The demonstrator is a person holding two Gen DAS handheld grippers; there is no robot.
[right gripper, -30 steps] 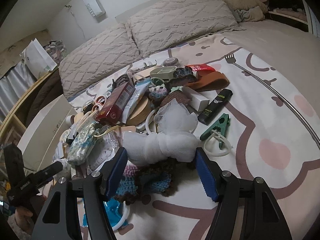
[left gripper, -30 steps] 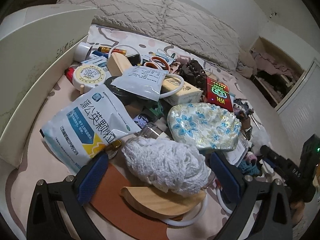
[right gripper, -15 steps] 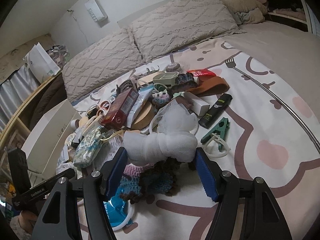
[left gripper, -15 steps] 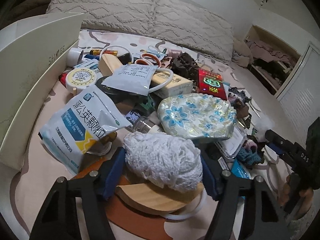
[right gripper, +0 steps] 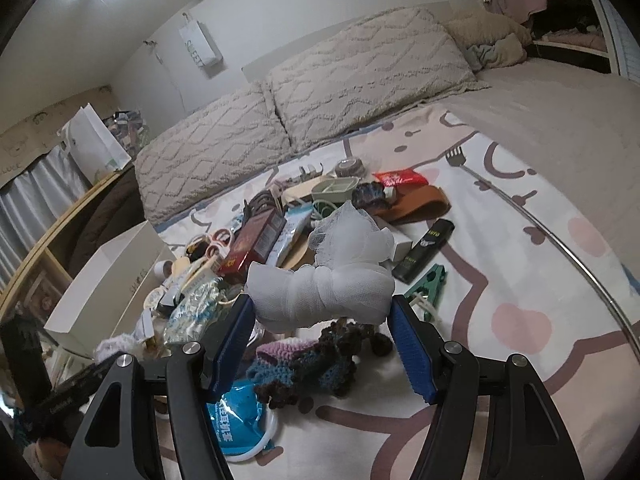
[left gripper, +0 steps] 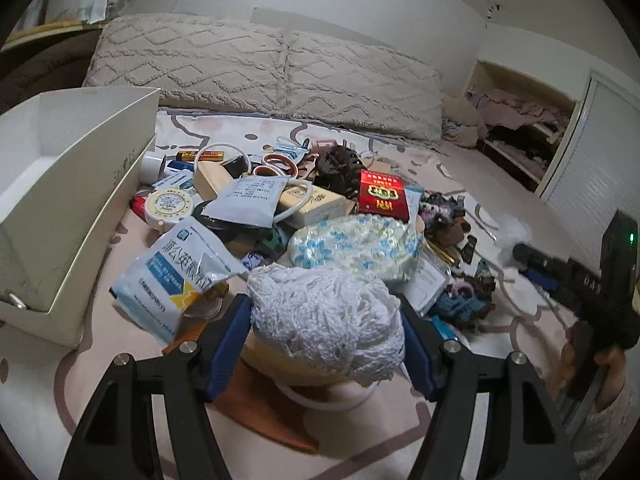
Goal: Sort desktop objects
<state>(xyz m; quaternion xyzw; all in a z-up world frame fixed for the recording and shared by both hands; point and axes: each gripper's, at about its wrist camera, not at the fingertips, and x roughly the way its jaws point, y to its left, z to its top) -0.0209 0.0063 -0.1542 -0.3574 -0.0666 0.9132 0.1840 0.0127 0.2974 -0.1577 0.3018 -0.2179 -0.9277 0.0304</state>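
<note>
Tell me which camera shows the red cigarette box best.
The left wrist view: the red box faces the lens there, its gold print lit and readable as a pattern. The right wrist view shows the red box only at an angle, darker, among the clutter.

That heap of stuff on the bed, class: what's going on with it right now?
A person is sorting a cluttered pile on the bed with a two-finger tool in each hand. The left tool has just closed on a white knitted bundle. The right tool grips a white gauze bundle clear of the heap. An open white box waits at the left edge of the pile.
</note>
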